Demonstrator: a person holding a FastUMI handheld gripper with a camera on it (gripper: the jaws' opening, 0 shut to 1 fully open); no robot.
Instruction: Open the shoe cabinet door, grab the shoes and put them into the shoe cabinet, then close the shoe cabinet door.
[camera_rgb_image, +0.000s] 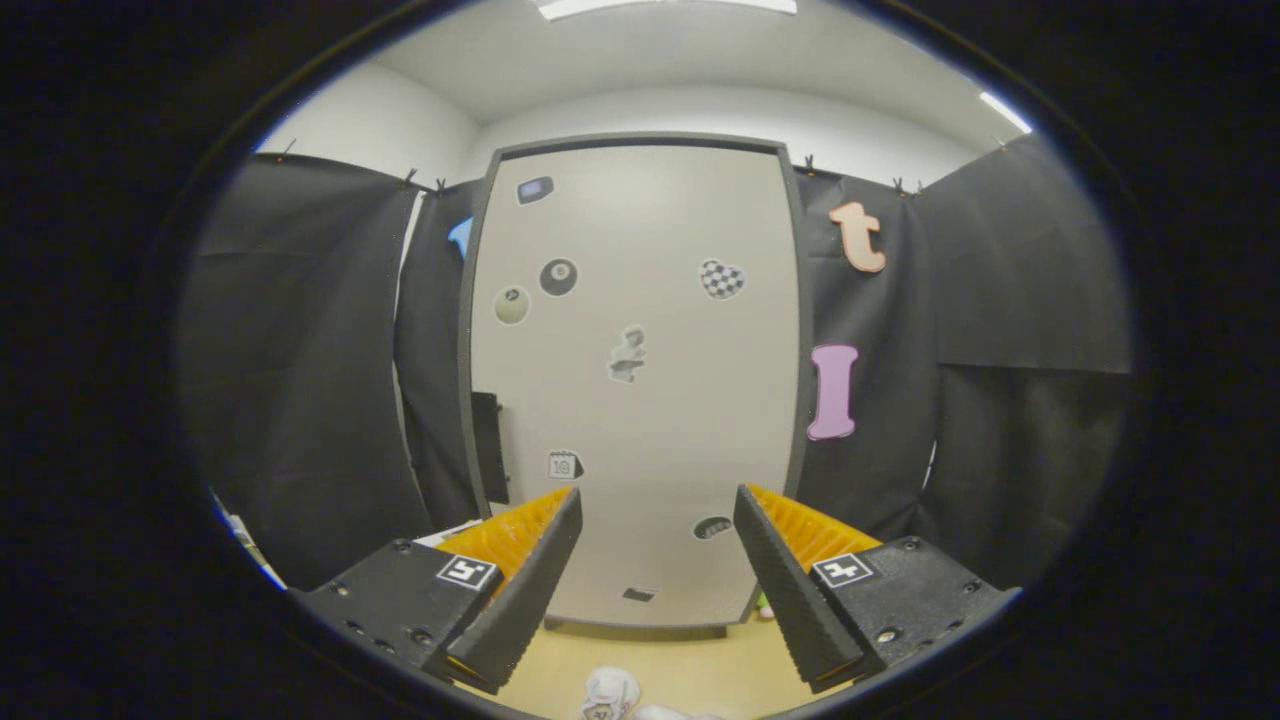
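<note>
Tongs (655, 590) stood open and empty, facing the closed cabinet door (635, 380) just ahead. A pale shoe (610, 692) lay on the floor (690, 665) below them; probably light and soft, best pinched at its rim.

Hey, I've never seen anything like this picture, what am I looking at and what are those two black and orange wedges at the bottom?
Those wedges are the two fingers of a hand-held grasping tool; a person carries it, and the camera rides on it, looking forward. The fingers stand apart and hold nothing. Beyond them is a tall pale grey shoe cabinet door, closed, with small stickers on it and a dark handle at one edge. Just below the fingers, white shoes lie on the yellowish floor.
</note>
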